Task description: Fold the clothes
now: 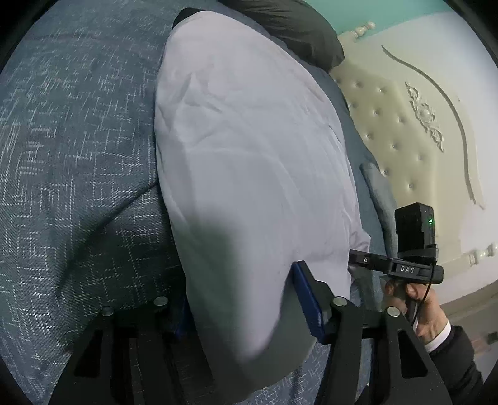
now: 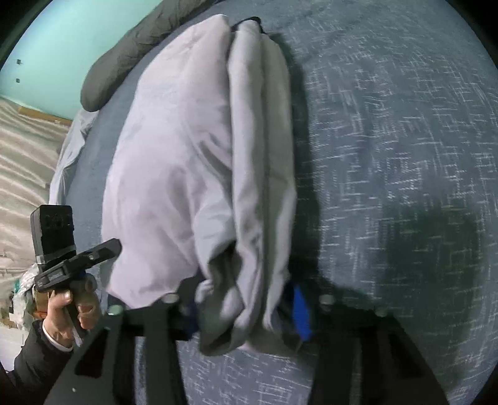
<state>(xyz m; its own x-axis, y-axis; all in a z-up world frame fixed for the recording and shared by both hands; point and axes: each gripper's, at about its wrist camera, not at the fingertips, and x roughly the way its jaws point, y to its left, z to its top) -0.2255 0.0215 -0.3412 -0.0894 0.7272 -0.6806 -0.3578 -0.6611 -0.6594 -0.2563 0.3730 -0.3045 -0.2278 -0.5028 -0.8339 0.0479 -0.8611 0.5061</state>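
Left wrist view: pale lilac-grey garment (image 1: 249,162) lies folded lengthwise on the blue-grey patterned bedspread (image 1: 71,149), running from bottom centre up to top centre of frame. Its near end sits right between the fingers of the left gripper (image 1: 246,308): blue pad of one finger (image 1: 308,299) shows at lower right against the cloth edge, other finger mostly hidden under/behind the fabric at lower left. Jaws part-spread w/ cloth filling the gap; whether pads actually press it, can't tell.

At right edge of same view the right gripper (image 1: 358,258) comes in from the side, its tip touching the garment's right edge; right hand (image 1: 411,299) w/ dark sleeve and white cuff grips the handle. Cream tufted headboard (image 1: 398,124) upper right, dark pillow (image 1: 292,28) at top.

Right wrist view: garment (image 2: 174,162) spans from bottom centre to top centre, smooth panel on left, stacked folded layers on right side. Bunched near end of those layers lies between the right gripper (image 2: 246,314) fingers; blue pad (image 2: 300,308) at lower centre-right hard against the folds, other finger at lower centre-left meets the bunch too. Looks pinched on the cloth.

Left gripper (image 2: 109,246) shows at left-centre, tip touching garment's left edge, left hand (image 2: 68,308) below it. Slight blur on bedspread (image 2: 389,155)
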